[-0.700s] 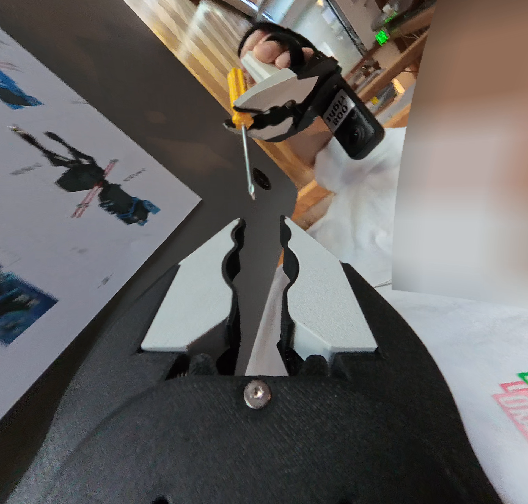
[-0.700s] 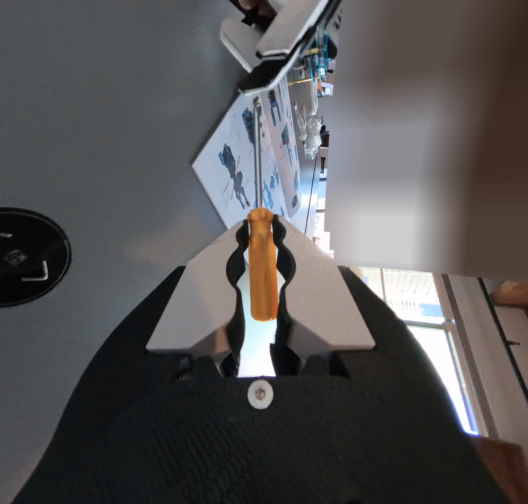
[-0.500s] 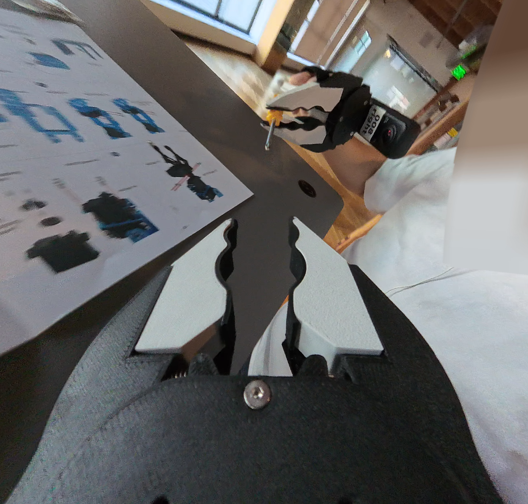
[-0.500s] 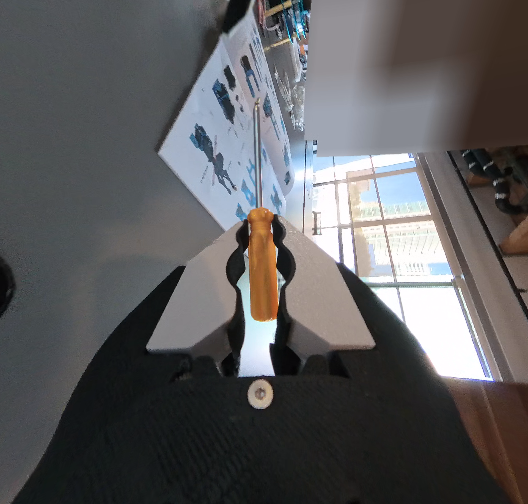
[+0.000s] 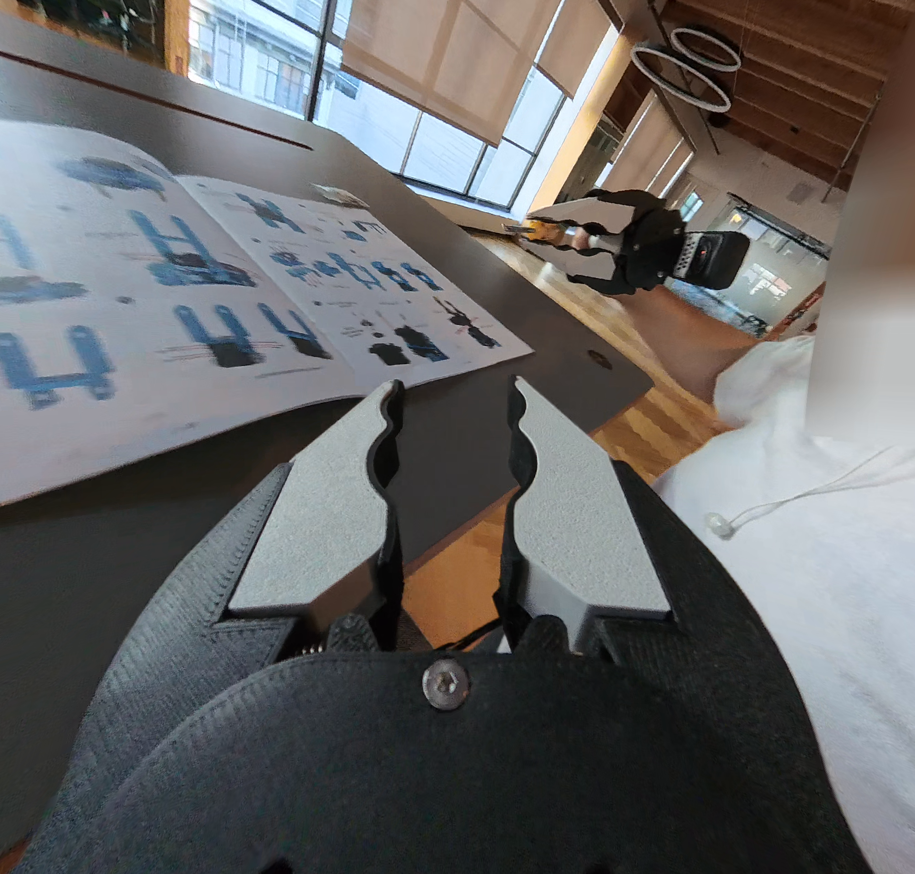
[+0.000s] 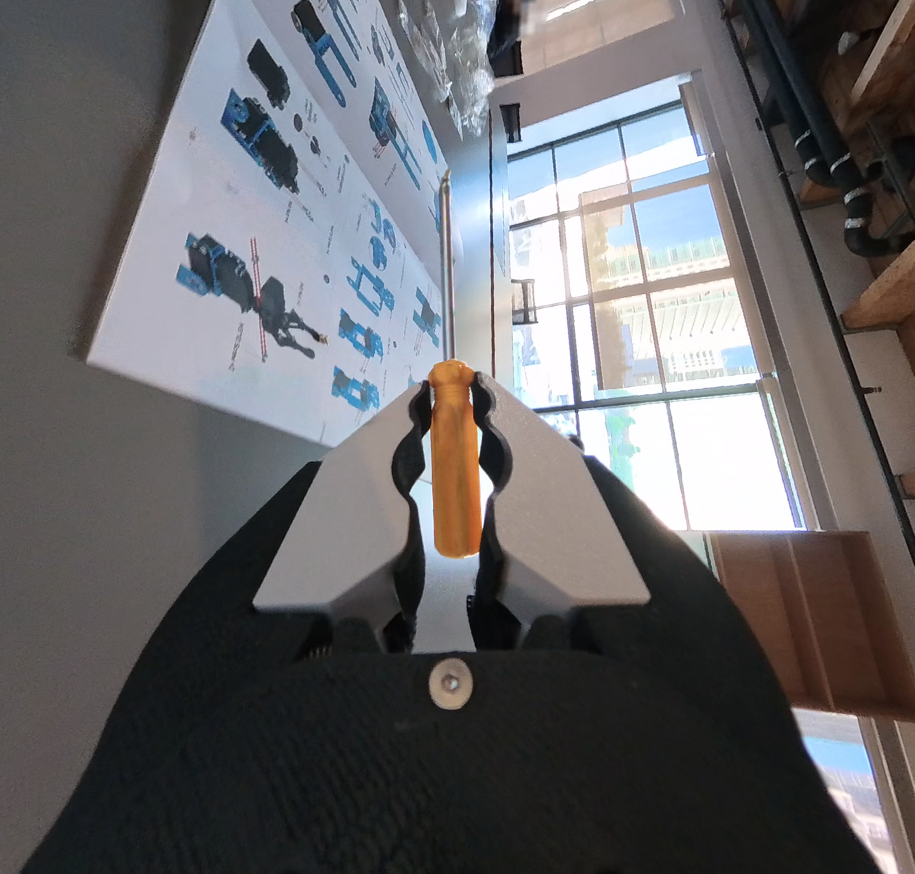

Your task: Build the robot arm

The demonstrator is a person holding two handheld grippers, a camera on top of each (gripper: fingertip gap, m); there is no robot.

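Observation:
My right gripper (image 6: 451,385) is shut on the orange handle of a small screwdriver (image 6: 455,464), whose thin metal shaft points forward past the fingertips. In the left wrist view the right gripper (image 5: 537,234) shows far off beyond the table's far edge, with the screwdriver (image 5: 542,230) between its fingers. My left gripper (image 5: 453,390) is open and empty, held just above the dark table (image 5: 445,434) near its corner, next to the edge of an open instruction booklet (image 5: 223,295) with blue and black part drawings. The booklet also shows in the right wrist view (image 6: 277,196).
A person's white garment (image 5: 792,528) fills the right of the left wrist view. Clear plastic bags (image 6: 460,48) lie on the table beyond the booklet. A round hole (image 5: 599,357) sits near the table's corner. Wooden floor (image 5: 643,424) lies past the edge; large windows (image 6: 643,305) stand behind. My hands' fingertips stand some 25 cm from each other.
Both grippers have swung round: the booklet now fills more of both views. The right gripper has moved farther from the left one. The left jaws stand a little wider. The screwdriver stays gripped.

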